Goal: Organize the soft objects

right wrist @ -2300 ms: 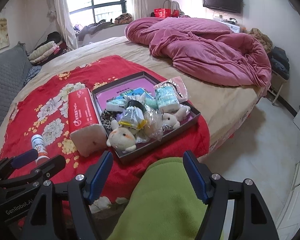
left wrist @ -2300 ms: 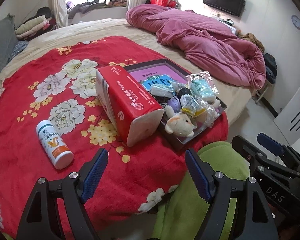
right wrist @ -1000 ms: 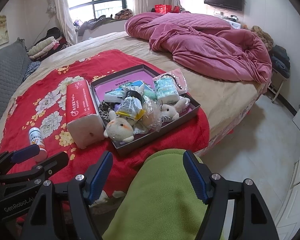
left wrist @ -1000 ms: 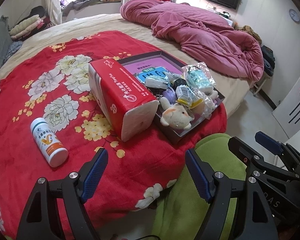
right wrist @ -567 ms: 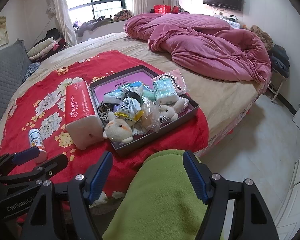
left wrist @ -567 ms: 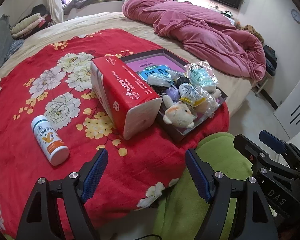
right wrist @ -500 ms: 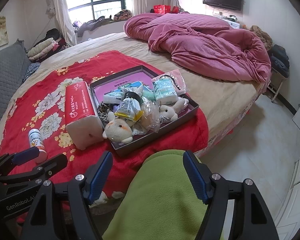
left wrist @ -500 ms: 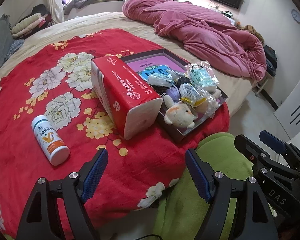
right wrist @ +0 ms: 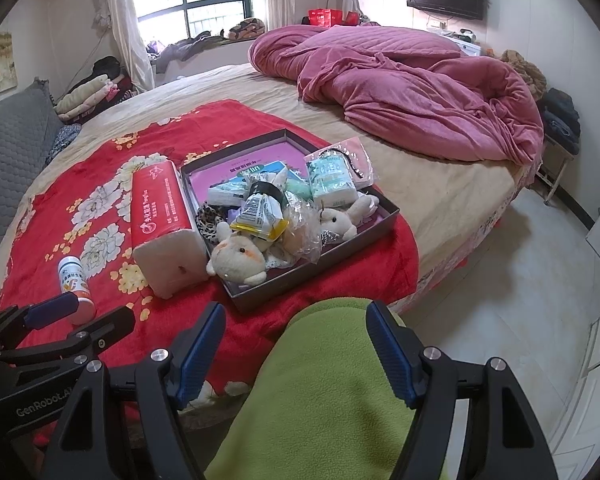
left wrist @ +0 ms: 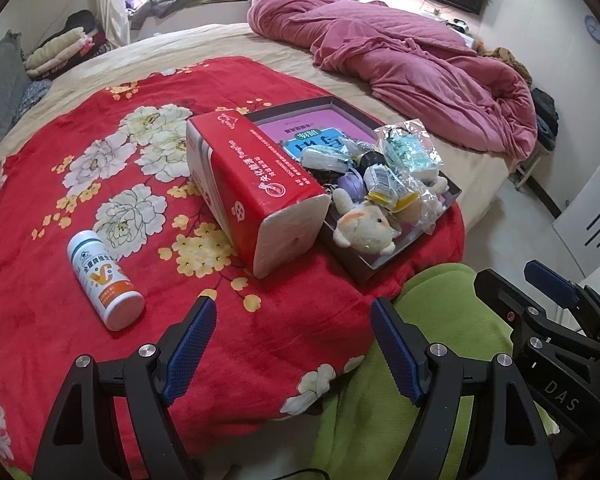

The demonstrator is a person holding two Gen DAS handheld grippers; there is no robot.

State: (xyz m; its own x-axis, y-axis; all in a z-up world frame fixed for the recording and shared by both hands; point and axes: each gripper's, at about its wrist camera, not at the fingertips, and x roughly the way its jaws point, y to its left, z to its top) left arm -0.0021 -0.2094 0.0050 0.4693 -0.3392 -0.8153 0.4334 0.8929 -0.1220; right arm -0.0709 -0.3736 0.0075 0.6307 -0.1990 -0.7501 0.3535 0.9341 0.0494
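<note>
The box (right wrist: 340, 256) floor is mostly buried under its pile; the leopard-print piece (right wrist: 208, 220) shows only a strip behind the plush (right wrist: 238, 258), so what it is stays unclear; print on the bottle (left wrist: 100, 276) is too small to read; the tissue pack (left wrist: 256, 192) hides the box wall at 9 o'clock; the green fleece (right wrist: 320, 400) runs off at 6 o'clock; the clock (left wrist: 594, 28) face is unreadable.

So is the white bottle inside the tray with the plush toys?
No, the white bottle lies on its side on the red blanket, left of the red tissue pack and outside the tray.
</note>
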